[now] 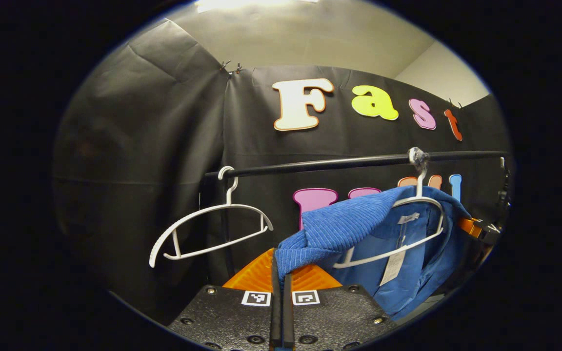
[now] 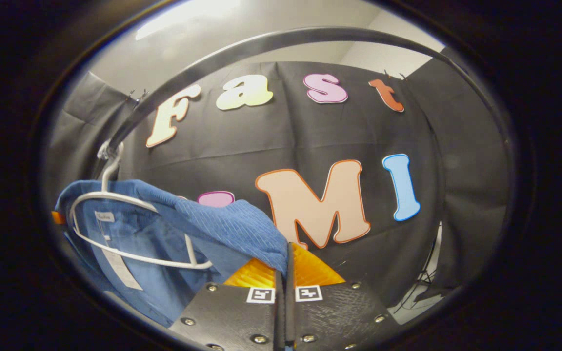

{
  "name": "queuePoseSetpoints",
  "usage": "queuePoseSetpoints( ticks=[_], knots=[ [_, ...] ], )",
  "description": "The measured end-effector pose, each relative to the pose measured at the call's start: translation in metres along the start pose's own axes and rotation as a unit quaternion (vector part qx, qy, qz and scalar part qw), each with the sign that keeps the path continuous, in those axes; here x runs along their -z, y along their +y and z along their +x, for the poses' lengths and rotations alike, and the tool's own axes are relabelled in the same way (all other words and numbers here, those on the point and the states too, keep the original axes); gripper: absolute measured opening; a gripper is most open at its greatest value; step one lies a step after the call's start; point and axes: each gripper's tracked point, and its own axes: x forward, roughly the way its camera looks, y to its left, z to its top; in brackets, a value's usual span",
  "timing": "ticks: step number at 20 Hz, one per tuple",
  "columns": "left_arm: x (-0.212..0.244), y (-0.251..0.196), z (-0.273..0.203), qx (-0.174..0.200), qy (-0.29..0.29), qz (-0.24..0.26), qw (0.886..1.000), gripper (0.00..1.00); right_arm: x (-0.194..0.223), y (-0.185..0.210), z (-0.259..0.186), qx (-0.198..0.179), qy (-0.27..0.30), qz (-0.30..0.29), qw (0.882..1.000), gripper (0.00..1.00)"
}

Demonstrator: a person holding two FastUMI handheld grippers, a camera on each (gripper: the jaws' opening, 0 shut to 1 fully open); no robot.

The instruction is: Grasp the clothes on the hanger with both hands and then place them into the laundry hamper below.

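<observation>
Left gripper (image 1: 281,273): fingers pressed together on a fold of the blue ribbed-fabric garment (image 1: 359,229), one shoulder of it pinched between them.

Right gripper (image 2: 286,265): fingers likewise closed, clamping the garment's (image 2: 203,219) other shoulder.

Garment: hung on a white plastic hanger (image 1: 408,229) hooked over the black horizontal metal rail (image 1: 320,165); draped directly below the rail, toward its right end in the left gripper view. A white label (image 1: 392,265) dangled inside the collar opening. In the right gripper view the same hanger (image 2: 115,229) sat under the rail (image 2: 261,44), which arched overhead.

Second white plastic hanger (image 1: 208,231): bare, tilted, hooked at the rail's left end, well apart from the garment.
</observation>
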Motion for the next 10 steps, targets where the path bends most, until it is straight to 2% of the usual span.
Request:
queuePoseSetpoints(
  ticks=[2, 5, 10],
  knots=[
    [0.0, 0.002, 0.006, -0.008, -0.007, 0.016, 1.0, 0.02, -0.001, 0.005, 0.007, 0.008, -0.012, -0.008, 1.0, 0.01],
    [-0.012, 0.006, 0.007, -0.024, -0.03, 0.038, 0.999, 0.02, -0.018, 0.002, 0.016, 0.033, -0.036, 0.018, 0.999, 0.01],
    [-0.026, 0.015, 0.021, -0.042, -0.048, 0.076, 0.995, 0.02, -0.03, -0.002, 0.032, 0.045, -0.059, 0.02, 0.997, 0.01]
  ],
)
